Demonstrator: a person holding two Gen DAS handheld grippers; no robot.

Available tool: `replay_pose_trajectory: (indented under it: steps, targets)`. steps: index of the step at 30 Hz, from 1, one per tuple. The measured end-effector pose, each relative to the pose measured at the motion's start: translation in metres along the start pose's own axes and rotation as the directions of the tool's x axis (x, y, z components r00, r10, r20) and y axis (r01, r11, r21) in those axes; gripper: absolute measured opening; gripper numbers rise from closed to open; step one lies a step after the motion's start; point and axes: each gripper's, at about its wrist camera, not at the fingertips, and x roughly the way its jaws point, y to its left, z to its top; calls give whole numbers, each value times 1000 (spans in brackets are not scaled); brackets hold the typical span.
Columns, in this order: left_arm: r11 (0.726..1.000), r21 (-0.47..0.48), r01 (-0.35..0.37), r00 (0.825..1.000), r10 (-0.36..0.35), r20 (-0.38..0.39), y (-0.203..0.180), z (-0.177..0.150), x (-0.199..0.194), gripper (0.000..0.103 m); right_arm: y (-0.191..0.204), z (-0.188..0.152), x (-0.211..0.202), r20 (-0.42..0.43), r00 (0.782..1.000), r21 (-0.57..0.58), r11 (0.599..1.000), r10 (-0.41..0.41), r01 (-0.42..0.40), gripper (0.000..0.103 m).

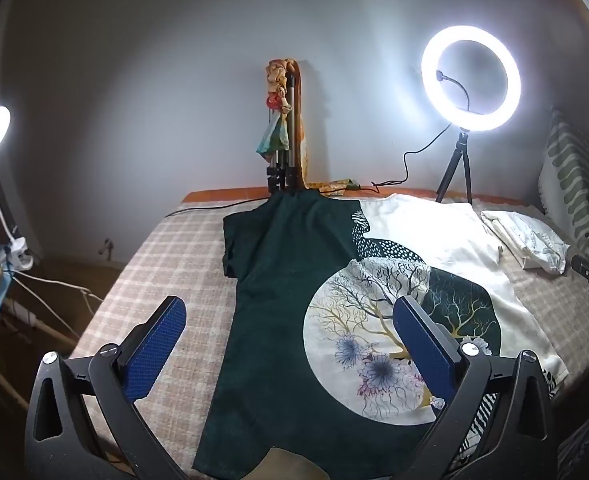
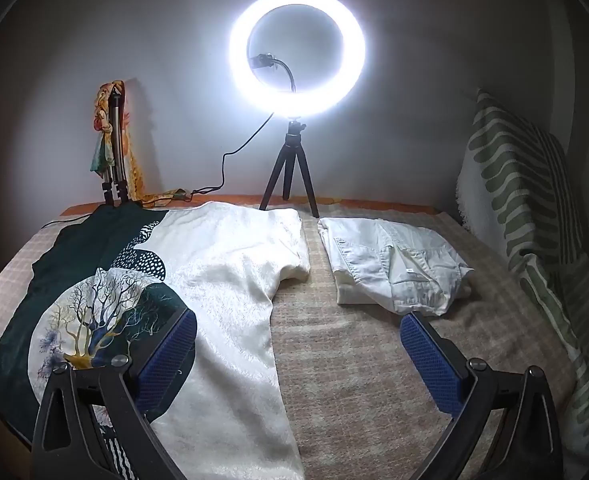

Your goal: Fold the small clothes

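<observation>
Between and ahead of the left gripper's (image 1: 290, 340) wide, empty jaws, the printed shirt (image 1: 302, 280) lay flat on the bed (image 2: 354, 360). The right gripper (image 2: 298, 344) also stood wide, the folded white garment (image 2: 394, 268) just beyond its jaws.

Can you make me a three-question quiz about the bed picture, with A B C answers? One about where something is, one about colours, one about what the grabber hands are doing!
1. Where is the folded white garment?
A) right of the shirt B) on the shirt C) on the floor

2. The shirt is cream and what?
A) red B) dark green C) yellow

3. The left gripper and right gripper are:
A) holding the shirt B) shut, empty C) open, empty

Answers: 1 A, checked blanket shows between them; 2 B, its left half is green; 3 C, the fingers stand wide apart.
</observation>
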Motion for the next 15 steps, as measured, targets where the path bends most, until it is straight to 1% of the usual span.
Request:
replay_pose_trajectory:
  steps: [4, 15]
  targets:
    - [1000, -12, 9, 1000, -9, -2, 1, 0, 2, 103, 1, 0, 0, 0, 1000, -2, 1000, -2, 2, 103]
    - [1000, -18, 6, 1000, -6, 3, 2, 0, 0, 103, 1, 0, 0, 1, 1000, -2, 1000, -2, 2, 103]
